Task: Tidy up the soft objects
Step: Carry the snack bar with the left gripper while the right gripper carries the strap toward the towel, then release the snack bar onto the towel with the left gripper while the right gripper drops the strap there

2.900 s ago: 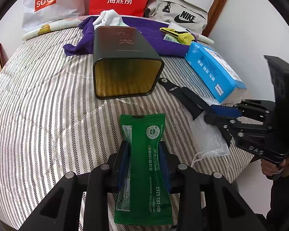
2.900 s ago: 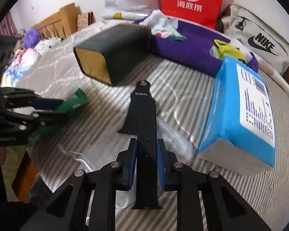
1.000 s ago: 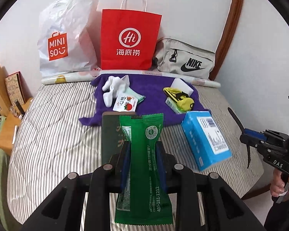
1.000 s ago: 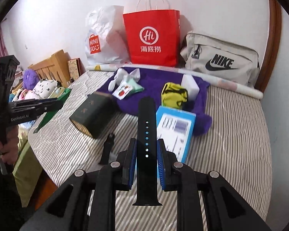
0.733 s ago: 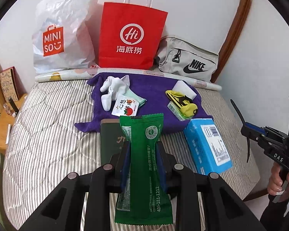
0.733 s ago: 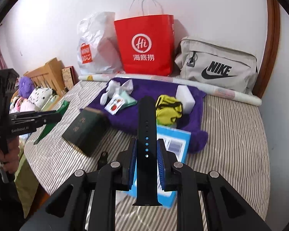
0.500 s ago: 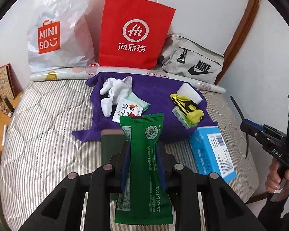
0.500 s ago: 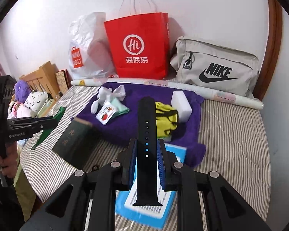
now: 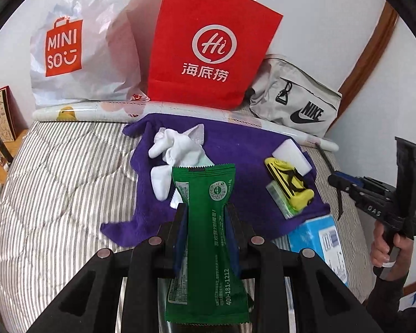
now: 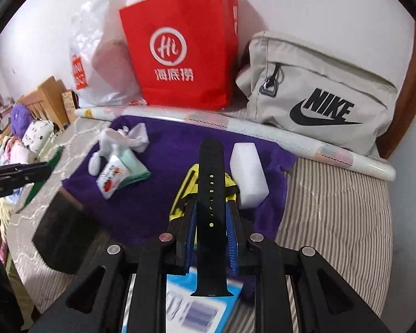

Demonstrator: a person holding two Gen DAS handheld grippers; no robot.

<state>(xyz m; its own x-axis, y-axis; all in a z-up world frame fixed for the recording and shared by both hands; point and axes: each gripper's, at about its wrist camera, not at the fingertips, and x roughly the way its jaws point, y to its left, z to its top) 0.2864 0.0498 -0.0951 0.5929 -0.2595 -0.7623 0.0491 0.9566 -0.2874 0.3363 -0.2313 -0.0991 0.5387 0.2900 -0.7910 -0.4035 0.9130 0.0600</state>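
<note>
Left gripper (image 9: 205, 219) clamps green packet (image 9: 205, 238), right gripper (image 10: 210, 219) pinches watch strap (image 10: 210, 208) — either could slip short of the purple towel (image 10: 152, 205) at twelve o'clock.

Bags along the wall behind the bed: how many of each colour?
White plastic bag: 1
Red paper bag: 1
Beige zip bag: 1
Total: 3

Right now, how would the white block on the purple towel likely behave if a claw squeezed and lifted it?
The white block looks like foam: probably light and squashy. Its flat faces suggest it won't roll. Lying on the purple towel against the yellow bundle, it may nudge that when gripped.
</note>
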